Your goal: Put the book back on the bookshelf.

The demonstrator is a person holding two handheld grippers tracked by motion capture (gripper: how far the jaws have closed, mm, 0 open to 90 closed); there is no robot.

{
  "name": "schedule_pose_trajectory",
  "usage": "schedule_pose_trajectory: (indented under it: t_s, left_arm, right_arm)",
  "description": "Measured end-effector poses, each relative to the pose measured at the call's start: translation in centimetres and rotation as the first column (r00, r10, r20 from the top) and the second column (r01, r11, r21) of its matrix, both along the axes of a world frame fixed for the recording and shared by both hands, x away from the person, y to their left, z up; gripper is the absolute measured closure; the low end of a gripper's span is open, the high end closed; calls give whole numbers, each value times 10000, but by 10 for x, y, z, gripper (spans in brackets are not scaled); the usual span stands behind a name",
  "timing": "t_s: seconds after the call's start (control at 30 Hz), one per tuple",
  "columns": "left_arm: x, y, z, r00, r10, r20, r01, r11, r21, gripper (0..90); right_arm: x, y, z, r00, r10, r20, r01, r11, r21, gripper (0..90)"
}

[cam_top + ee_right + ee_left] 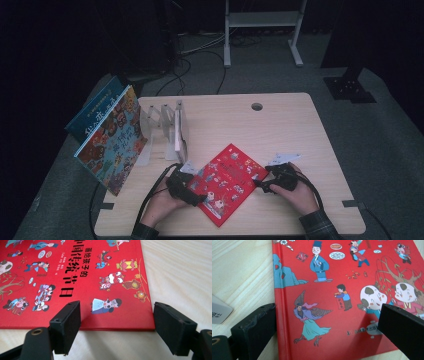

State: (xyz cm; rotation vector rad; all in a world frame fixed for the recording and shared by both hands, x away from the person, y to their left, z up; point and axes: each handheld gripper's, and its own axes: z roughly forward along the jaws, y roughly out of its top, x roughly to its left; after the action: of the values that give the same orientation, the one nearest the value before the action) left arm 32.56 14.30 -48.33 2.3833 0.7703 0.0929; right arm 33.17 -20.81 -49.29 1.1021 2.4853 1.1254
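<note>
a flat red hardcover picture book (229,182) with cartoon figures on its cover is lying face up near the front edge of the pale wooden bench (300,125), turned cornerwise between the two hands. the left claw (194,191) is sitting at the book's left edge, and in the left gripper view its jaws are standing open astride the spine side of the red book (342,302), one jaw on the bare wood, the other over the cover, neither pressing. the right claw (258,184) is sitting at the book's right corner, its jaws also standing apart in the right gripper view, one over the cover (75,272) and one just off the edge, gripping nothing. a clear acrylic book rack (167,127) is standing toward the back left corner, with two large blue picture books (111,135) leaning at its left end. judging from this, the red book is not yet gripped or lifted; grasping it, raising it upright and slotting it into the rack all seem left to do.
</note>
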Motion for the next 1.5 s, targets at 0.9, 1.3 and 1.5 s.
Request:
schedule_pose_trajectory:
  t_s: [0.9, 1.3, 1.5]
  left_arm:
    - [25, -34, 2, 9996, -87, 262, 81, 9998, 193, 17]
    - [42, -46, -1, 9996, -256, 75, 256, 9996, -84, 18]
    - [47, -50, -1, 9993, -349, 109, 350, 9994, -87, 18]
  right_arm:
    - [-57, 11, -5, 9955, -4, 947, 76, 9971, -758, 226]
    - [-69, 33, -9, 9948, -190, 1000, 259, 9973, -687, 192]
    - [-72, 42, -11, 9954, -65, 959, 126, 9979, -637, 129]
